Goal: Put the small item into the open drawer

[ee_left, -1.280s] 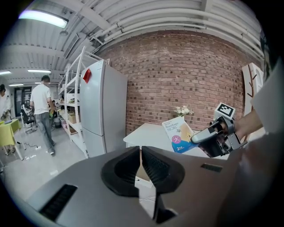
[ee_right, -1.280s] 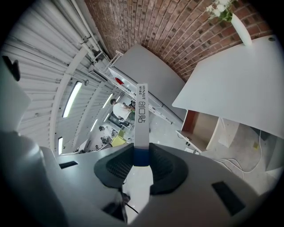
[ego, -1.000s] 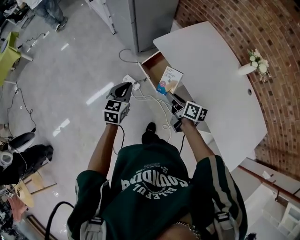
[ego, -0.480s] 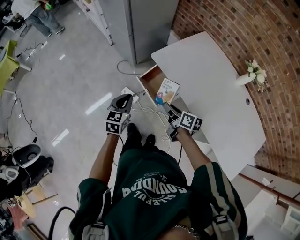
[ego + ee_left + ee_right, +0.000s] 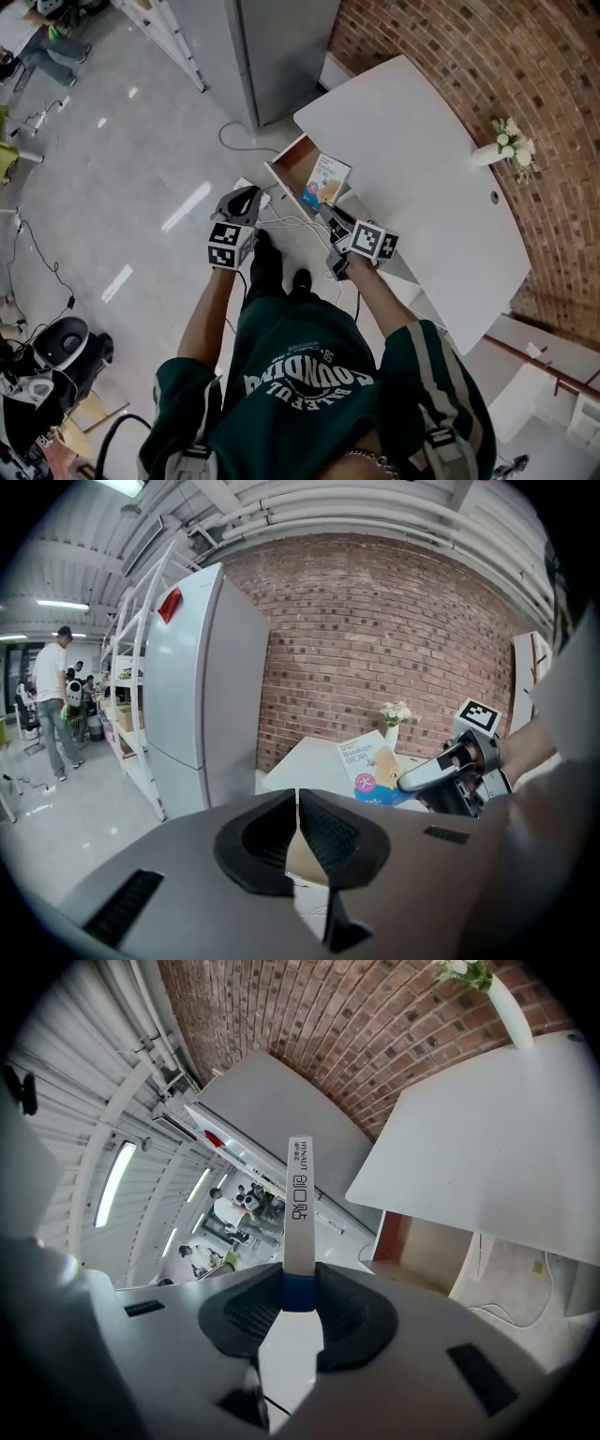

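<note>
A small flat box (image 5: 325, 178), white with blue and orange print, is clamped at its lower edge in my right gripper (image 5: 325, 210). It stands upright just in front of the open wooden drawer (image 5: 292, 165) under the white table (image 5: 422, 178). In the right gripper view the box (image 5: 299, 1194) shows edge on between the jaws of the right gripper (image 5: 300, 1293), with the drawer (image 5: 427, 1239) beyond it to the right. My left gripper (image 5: 247, 196) hovers over the floor left of the drawer, its jaws together and empty (image 5: 298, 803). From there the box (image 5: 371, 765) appears to the right.
A tall grey cabinet (image 5: 267, 52) stands behind the drawer. White cables (image 5: 298, 225) trail over the floor below the grippers. A vase of flowers (image 5: 502, 146) sits at the table's far side by the brick wall (image 5: 441, 37). People stand far off (image 5: 52, 700).
Both grippers have moved forward and down toward the drawer, the right one still holding the box. The person's feet have stepped closer to the table.
</note>
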`<state>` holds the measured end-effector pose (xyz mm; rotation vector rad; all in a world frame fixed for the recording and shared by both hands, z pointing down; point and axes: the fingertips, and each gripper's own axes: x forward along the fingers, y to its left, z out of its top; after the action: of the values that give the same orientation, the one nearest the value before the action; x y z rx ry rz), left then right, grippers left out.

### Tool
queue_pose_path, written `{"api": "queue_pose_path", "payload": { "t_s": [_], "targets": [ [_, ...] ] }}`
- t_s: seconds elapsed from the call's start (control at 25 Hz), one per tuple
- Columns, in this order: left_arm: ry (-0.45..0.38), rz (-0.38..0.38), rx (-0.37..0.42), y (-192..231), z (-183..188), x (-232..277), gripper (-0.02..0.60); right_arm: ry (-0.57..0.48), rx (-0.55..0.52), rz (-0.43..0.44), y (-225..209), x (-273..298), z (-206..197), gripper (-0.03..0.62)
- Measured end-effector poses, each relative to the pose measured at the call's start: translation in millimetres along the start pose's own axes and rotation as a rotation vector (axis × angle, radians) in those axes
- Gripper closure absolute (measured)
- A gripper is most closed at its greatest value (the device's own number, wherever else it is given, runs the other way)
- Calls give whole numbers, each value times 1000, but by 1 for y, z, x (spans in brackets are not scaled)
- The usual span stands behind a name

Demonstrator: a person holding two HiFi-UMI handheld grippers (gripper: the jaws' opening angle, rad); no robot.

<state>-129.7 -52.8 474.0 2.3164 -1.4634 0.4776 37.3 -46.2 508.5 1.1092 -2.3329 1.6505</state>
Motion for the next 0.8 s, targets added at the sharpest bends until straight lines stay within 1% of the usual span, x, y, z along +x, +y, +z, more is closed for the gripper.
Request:
{"api": "queue_pose_path", "payload": {
  "t_s": [0.28, 0.44, 0.8],
  "targets": [
    [66, -50, -1, 23, -14, 31, 557, -35, 10, -46, -7, 28, 21, 484],
    [81, -66, -2, 34, -20, 41, 557, -42, 16, -59, -12, 42, 26, 484],
    [125, -126, 17, 35, -36, 68, 557, -42, 31, -109, -40, 54, 29, 484]
  ]
}}
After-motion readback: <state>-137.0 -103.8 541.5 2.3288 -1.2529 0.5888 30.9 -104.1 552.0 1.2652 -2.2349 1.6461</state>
